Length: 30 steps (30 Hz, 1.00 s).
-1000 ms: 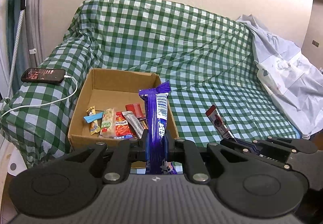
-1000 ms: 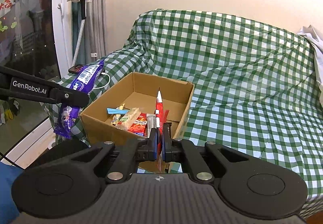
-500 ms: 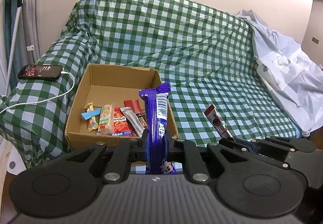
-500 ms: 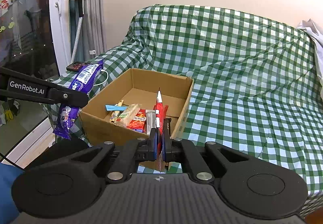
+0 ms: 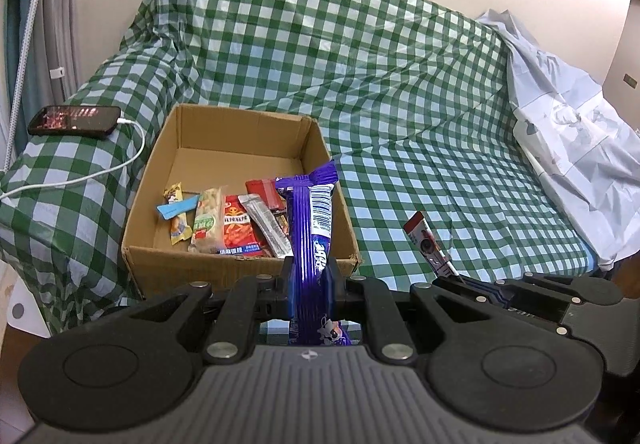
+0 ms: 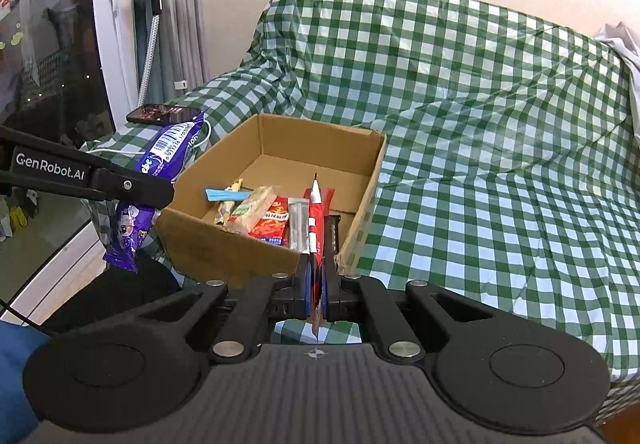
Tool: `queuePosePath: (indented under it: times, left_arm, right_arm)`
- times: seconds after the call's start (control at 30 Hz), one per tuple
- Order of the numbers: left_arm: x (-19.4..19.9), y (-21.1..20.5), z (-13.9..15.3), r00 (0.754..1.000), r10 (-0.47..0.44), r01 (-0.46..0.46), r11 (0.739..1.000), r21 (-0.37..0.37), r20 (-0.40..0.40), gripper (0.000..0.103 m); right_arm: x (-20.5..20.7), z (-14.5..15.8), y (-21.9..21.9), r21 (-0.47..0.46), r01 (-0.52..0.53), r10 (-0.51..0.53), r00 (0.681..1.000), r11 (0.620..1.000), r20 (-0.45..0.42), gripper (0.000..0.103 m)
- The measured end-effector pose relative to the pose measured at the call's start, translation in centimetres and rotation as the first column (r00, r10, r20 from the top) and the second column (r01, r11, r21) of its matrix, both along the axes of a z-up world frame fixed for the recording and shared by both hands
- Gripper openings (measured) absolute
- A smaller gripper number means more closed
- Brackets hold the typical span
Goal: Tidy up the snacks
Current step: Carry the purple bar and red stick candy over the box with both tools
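An open cardboard box (image 5: 224, 276) stands on the green checked sofa and holds several snack packets (image 5: 236, 224). My left gripper (image 5: 310, 276) is shut on a purple snack bar (image 5: 310, 228), held upright just before the box's front wall. My right gripper (image 6: 316, 272) is shut on a thin red and white snack packet (image 6: 315, 216), held upright at the box's (image 6: 280, 132) front right corner. The right gripper's packet (image 5: 424, 240) also shows in the left wrist view, right of the box. The purple bar (image 6: 168, 152) shows in the right wrist view, left of the box.
A phone (image 5: 76, 120) on a white charging cable (image 5: 80, 180) lies on the sofa arm left of the box. A pale sheet (image 5: 572, 140) covers the sofa's right end. A white stand (image 6: 156, 4) and a glass door are at the left.
Both grippers have moved closer to the box with their snacks still held; the box looks larger and nearer in both views.
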<state>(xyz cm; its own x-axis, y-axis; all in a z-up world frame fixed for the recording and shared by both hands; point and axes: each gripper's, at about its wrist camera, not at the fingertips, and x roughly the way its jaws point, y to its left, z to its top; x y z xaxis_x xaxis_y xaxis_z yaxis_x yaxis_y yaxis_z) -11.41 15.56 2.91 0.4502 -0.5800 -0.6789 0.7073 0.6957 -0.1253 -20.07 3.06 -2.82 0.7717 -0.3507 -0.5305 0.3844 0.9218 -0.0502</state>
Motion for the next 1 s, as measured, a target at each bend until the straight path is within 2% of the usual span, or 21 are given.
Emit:
queuePosePath:
  times: [0.63, 1.0]
  left_arm:
    - [3.2, -1.3, -1.3, 0.999, 0.026, -0.025, 0.999, 0.027, -0.034, 0.015]
    - [6.7, -2.0, -1.2, 0.997, 0.068, -0.066, 0.997, 0.038, -0.045, 0.015]
  right_arm:
    - [2.4, -0.8, -1.6, 0.038, 0.017, -0.015, 0.998, 0.999, -0.055, 0.004]
    - [4.9, -0.5, -2.6, 0.049, 0.012, -0.009, 0.997, 0.999, -0.074, 0.004]
